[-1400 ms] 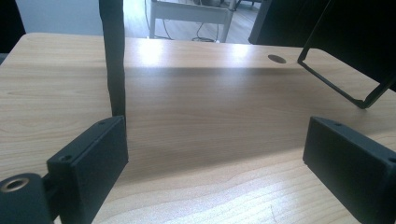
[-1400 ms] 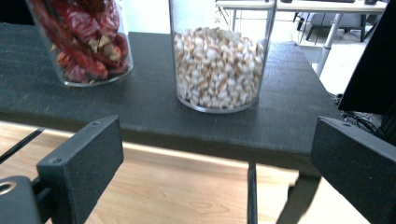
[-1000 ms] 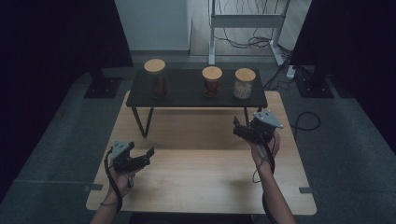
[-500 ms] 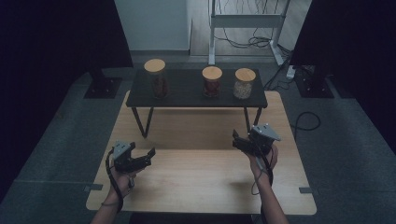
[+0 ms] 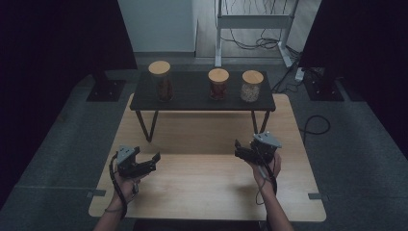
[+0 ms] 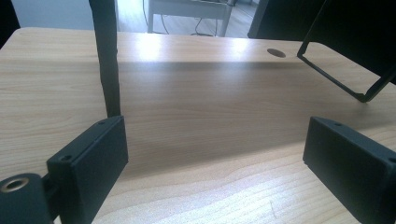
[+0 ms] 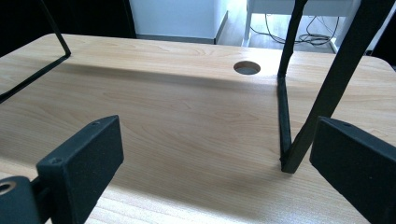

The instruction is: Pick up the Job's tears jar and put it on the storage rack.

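1. Hovering low over the wooden surface [image 5: 202,159], well short of the black shelf [image 5: 192,96]: left gripper [image 5: 151,161], jaws spread, nothing between.
2. Held low near the shelf's right leg [image 7: 285,116]: right gripper [image 5: 239,150], jaws spread, empty.
3. Standing on the shelf, well beyond both jaws: three cork-lidded jars [image 5: 218,84].
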The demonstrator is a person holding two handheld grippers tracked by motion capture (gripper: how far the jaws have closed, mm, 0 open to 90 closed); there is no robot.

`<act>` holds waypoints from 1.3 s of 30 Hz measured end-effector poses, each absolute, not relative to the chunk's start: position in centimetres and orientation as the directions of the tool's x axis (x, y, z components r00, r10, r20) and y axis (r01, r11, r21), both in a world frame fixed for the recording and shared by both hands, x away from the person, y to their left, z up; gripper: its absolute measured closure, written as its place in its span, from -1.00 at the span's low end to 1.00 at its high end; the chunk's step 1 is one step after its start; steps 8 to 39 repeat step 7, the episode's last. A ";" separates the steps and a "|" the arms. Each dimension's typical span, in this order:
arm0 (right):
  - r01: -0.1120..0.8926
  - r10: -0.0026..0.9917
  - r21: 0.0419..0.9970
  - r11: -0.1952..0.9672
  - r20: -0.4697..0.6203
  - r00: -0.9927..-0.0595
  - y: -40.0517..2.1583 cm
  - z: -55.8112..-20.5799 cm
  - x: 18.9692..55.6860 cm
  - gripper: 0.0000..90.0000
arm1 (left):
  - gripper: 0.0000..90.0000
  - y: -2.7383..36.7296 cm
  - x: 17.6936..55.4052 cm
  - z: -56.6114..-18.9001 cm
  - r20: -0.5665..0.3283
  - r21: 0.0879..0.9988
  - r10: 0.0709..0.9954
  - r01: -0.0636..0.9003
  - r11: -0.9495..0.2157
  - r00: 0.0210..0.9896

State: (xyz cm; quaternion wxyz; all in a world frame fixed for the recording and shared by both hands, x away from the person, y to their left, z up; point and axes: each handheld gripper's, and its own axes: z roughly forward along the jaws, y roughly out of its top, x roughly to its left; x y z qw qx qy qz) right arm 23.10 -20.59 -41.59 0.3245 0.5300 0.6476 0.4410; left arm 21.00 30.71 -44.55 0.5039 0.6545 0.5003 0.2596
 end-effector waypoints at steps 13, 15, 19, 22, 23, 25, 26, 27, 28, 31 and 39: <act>0.405 0.969 0.913 0.049 0.054 -0.240 -20.6 -41.9 23.1 -0.95 | -0.86 30.8 21.0 -44.4 -0.168 0.921 0.915 0.388 0.013 0.366; 0.405 0.969 0.913 0.049 0.054 -0.240 -20.6 -41.9 23.1 -0.95 | -0.86 30.8 21.0 -44.4 -0.168 0.921 0.915 0.388 0.013 0.366; 0.405 0.969 0.913 0.049 0.054 -0.240 -20.6 -41.9 23.1 -0.95 | -0.86 30.8 21.0 -44.4 -0.168 0.921 0.915 0.388 0.013 0.366; 0.405 0.969 0.913 0.049 0.054 -0.240 -20.6 -41.9 23.1 -0.95 | -0.86 30.8 21.0 -44.4 -0.168 0.921 0.915 0.388 0.013 0.366; 0.405 0.969 0.913 0.049 0.054 -0.240 -20.6 -41.9 23.1 -0.95 | -0.86 30.8 21.0 -44.4 -0.168 0.921 0.915 0.388 0.013 0.366; 0.405 0.969 0.913 0.049 0.054 -0.240 -20.6 -41.9 23.1 -0.95 | -0.86 30.8 21.0 -44.4 -0.168 0.921 0.915 0.388 0.013 0.366; 0.405 0.969 0.913 0.049 0.054 -0.240 -20.6 -41.9 23.1 -0.95 | -0.86 30.8 21.0 -44.4 -0.168 0.921 0.915 0.388 0.013 0.366; 0.405 0.969 0.913 0.049 0.054 -0.240 -20.6 -41.9 23.1 -0.95 | -0.86 30.8 21.0 -44.4 -0.168 0.921 0.915 0.388 0.013 0.366; 0.405 0.969 0.913 0.049 0.054 -0.240 -20.6 -41.9 23.1 -0.95 | -0.86 30.8 21.0 -44.4 -0.168 0.921 0.915 0.388 0.013 0.366; 0.405 0.969 0.913 0.049 0.054 -0.240 -20.6 -41.9 23.1 -0.95 | -0.86 30.8 21.0 -44.4 -0.168 0.921 0.915 0.388 0.013 0.366; 0.405 0.969 0.913 0.049 0.054 -0.240 -20.6 -41.9 23.1 -0.95 | -0.86 30.8 21.0 -44.4 -0.168 0.921 0.915 0.388 0.013 0.366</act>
